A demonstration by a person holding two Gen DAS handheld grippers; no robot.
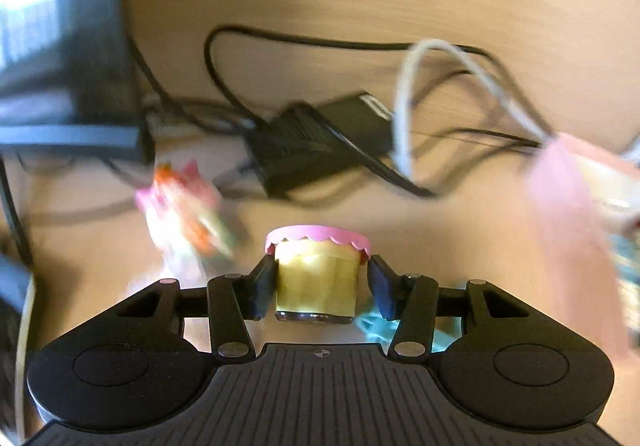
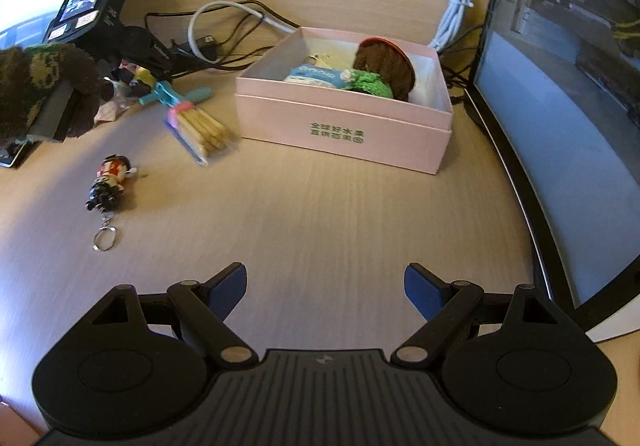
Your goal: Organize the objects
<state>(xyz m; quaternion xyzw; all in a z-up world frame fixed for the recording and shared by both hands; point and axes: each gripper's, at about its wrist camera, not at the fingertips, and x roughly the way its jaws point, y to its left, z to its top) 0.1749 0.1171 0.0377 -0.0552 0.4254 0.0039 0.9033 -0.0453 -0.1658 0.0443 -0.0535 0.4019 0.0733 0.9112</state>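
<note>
Left wrist: left tongs (image 1: 320,286) gripping pink-lidded jar (image 1: 316,278), right wrist: right tongs (image 2: 325,292) open, empty

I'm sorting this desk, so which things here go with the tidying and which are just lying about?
Job: jar in left gripper, pink box, keychain doll, stick pack, teal clip.
Lying about: power adapter, cables, monitor.

Left wrist view: motion blur smears the pink-orange packet (image 1: 180,202) and pink box (image 1: 568,230), contents unreadable. Teal item (image 1: 376,326) mostly hidden behind the fingers (image 1: 382,288). Right wrist view: plush toy (image 2: 36,86) cut by left edge; box lettering (image 2: 338,135) too small to read.
</note>
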